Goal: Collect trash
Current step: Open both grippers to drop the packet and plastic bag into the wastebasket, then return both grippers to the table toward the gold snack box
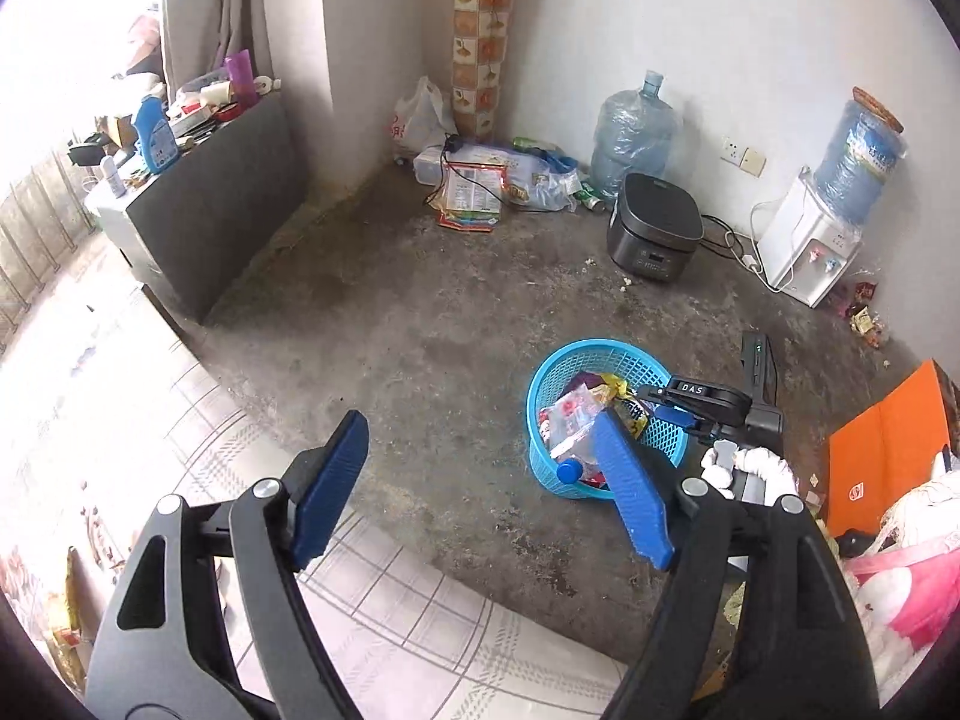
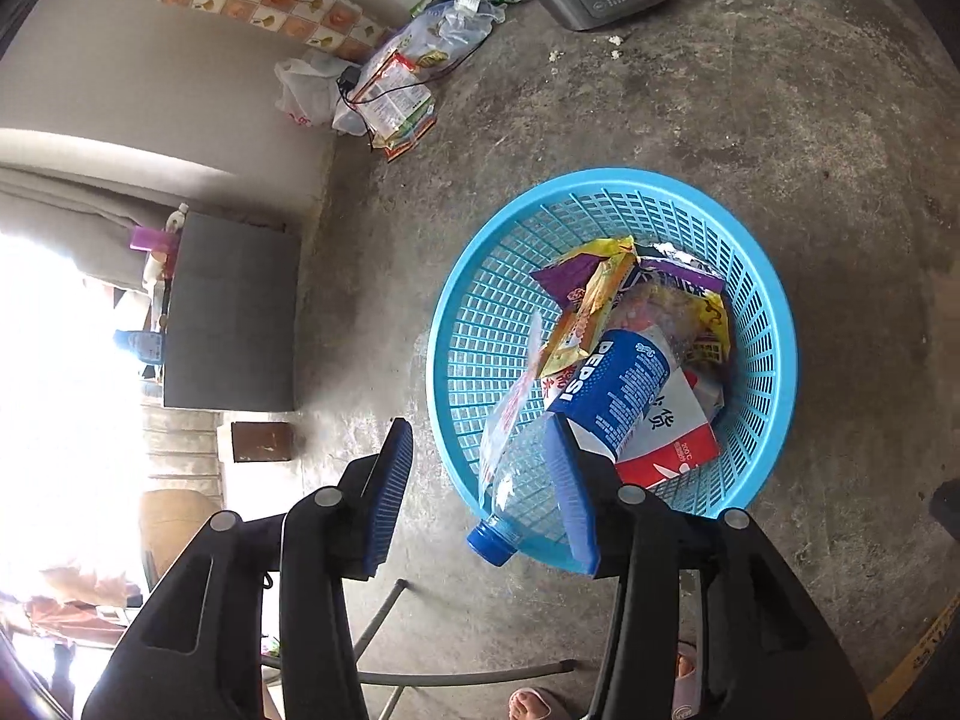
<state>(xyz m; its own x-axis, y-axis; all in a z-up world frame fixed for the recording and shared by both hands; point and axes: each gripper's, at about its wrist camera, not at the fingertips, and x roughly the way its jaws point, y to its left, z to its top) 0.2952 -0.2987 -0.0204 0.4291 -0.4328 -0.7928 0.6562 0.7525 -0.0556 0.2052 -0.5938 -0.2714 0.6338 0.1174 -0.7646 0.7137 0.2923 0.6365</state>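
one round blue plastic lattice basket (image 2: 480, 330) sits on the concrete floor (image 2: 780, 120) — inside, one clear pepsi bottle with a blue cap (image 2: 612, 396) among several wrappers. left tongs (image 1: 480, 480) gape wide, empty; right tongs (image 2: 480, 486) part-open, gripping nothing — two water jugs (image 1: 630, 138) stand by the wall.

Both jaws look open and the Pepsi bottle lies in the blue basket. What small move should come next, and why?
Probably lift the right gripper clear of the basket. Its jaws are open with nothing between them, the bottle already rests in the basket, and wrappers still lie by the wall.
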